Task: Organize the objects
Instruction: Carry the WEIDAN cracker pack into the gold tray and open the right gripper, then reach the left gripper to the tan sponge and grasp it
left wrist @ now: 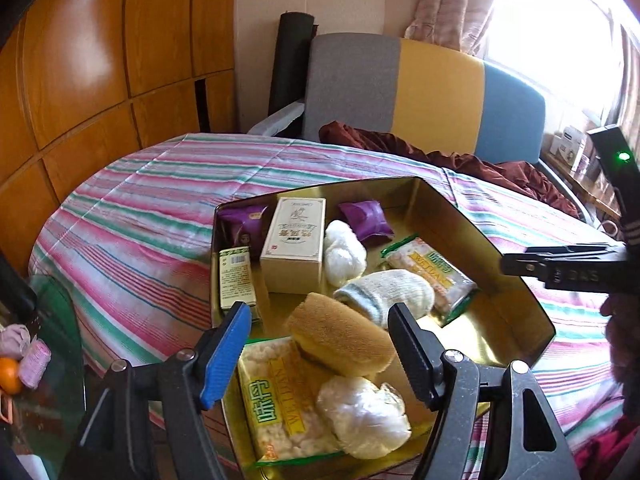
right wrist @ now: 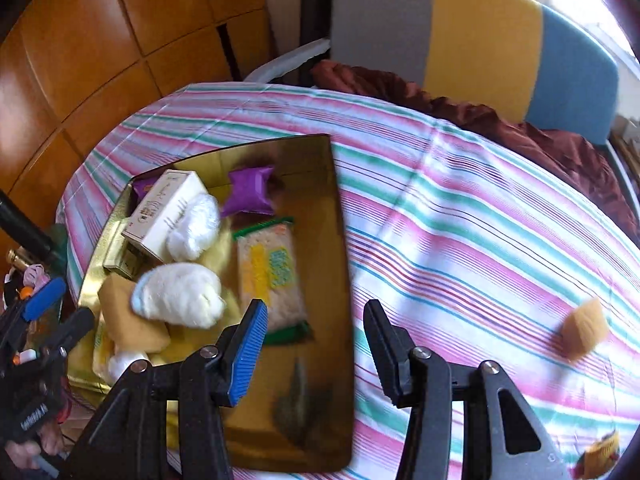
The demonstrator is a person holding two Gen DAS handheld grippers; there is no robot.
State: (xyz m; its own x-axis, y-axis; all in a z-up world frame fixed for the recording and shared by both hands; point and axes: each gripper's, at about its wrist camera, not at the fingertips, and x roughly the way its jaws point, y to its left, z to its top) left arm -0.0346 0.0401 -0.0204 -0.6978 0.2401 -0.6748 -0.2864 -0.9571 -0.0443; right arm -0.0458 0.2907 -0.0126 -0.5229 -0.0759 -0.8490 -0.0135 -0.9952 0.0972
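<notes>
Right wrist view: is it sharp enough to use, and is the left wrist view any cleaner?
Right wrist view: motion blur smears the sponge on the striped cloth and softens the gold tin. Left wrist view: sharp, labels in the tin legible, but the window is blown out. Both: strong fisheye curvature.

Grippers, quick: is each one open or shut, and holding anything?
Left gripper: open, holding nothing, above the gold tin.
Right gripper: open, holding nothing.

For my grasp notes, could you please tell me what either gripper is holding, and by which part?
Nothing is held: the left gripper hovers open over the sponge in the gold tin, and the right gripper is open and empty.
</notes>
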